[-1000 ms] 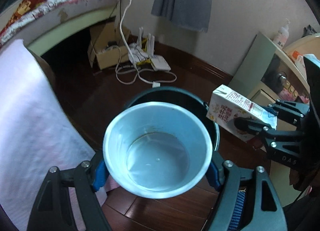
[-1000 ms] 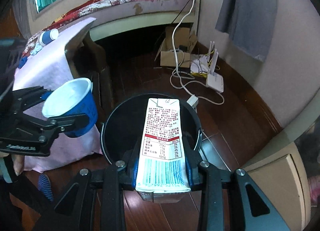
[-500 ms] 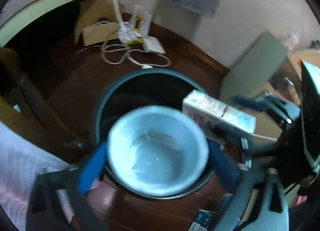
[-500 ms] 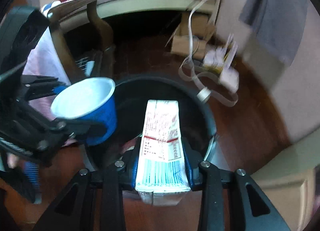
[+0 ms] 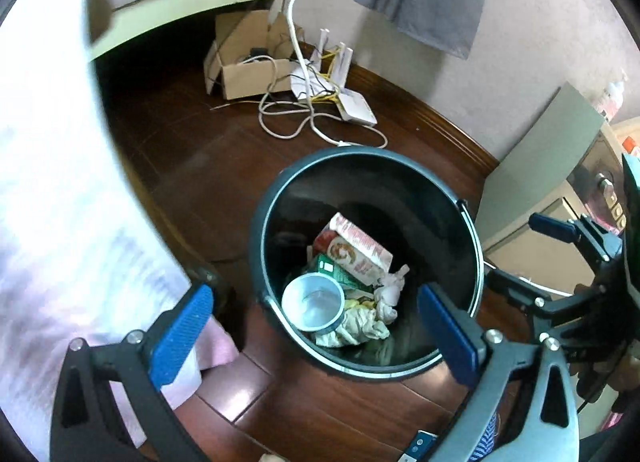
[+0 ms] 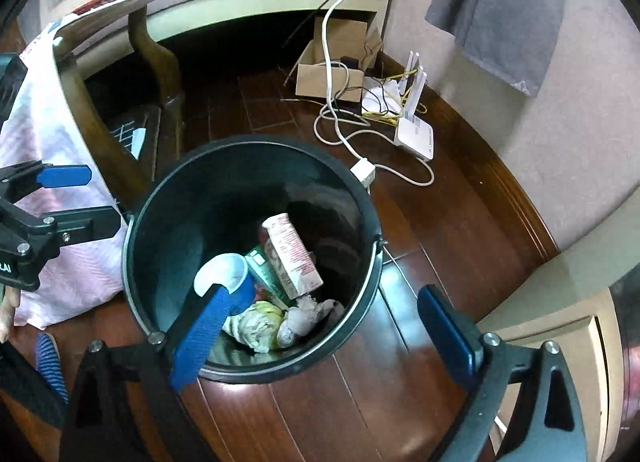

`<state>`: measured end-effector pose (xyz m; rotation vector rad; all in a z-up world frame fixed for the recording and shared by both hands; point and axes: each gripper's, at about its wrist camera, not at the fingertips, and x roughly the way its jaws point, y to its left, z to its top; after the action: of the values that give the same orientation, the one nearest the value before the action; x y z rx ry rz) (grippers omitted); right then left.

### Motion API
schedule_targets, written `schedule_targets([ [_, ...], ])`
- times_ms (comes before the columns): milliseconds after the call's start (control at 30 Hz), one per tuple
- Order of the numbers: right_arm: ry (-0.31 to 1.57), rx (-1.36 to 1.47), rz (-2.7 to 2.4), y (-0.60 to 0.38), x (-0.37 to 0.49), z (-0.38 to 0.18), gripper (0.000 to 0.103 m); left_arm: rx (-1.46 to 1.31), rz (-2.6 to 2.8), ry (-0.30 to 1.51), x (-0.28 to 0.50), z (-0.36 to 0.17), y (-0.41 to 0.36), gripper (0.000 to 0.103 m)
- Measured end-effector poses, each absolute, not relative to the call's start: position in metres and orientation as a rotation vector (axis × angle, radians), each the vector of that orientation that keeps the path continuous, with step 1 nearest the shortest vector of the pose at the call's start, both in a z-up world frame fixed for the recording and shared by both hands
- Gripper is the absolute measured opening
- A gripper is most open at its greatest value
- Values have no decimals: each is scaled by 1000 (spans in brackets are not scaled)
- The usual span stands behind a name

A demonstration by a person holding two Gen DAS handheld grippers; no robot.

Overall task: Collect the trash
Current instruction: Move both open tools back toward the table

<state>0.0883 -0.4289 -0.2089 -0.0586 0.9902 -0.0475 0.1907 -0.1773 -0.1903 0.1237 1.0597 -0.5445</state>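
A dark round trash bin (image 5: 476, 258) (image 6: 132, 262) stands on the wooden floor. Inside lie a blue paper cup (image 5: 314, 304) (image 6: 224, 274), a white and red milk carton (image 5: 356, 248) (image 6: 292, 254), a green carton (image 5: 336, 272) and crumpled tissues (image 5: 360, 322) (image 6: 272, 322). My left gripper (image 5: 316, 336) is open and empty above the bin's near rim. My right gripper (image 6: 320, 336) is open and empty above the bin's near side. Each gripper also shows at the other view's edge.
A table with a pink cloth (image 5: 60, 202) and dark wooden legs (image 6: 156, 74) stands left of the bin. A cardboard box (image 5: 248, 74), white cables (image 5: 304, 118) and a router (image 6: 416, 134) lie beyond it. A cabinet (image 5: 560, 222) stands to the right.
Both grippers opened. The blue cup dropped from the left gripper and the milk carton from the right gripper into the bin, where they now lie.
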Motion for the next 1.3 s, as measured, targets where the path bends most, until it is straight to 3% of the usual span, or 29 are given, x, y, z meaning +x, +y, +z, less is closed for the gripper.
schedule_targets([
  [633,822,4,-16,-362,45,-118,100,96,-419,918,130,-116,-100,102],
  [867,737,-8,60,-310,54,-79,101,48,-341,828,118,-79,-52,102],
  [1300,666,-20,191,-215,82,-49,103,-47,-161,761,113,-58,44,102],
])
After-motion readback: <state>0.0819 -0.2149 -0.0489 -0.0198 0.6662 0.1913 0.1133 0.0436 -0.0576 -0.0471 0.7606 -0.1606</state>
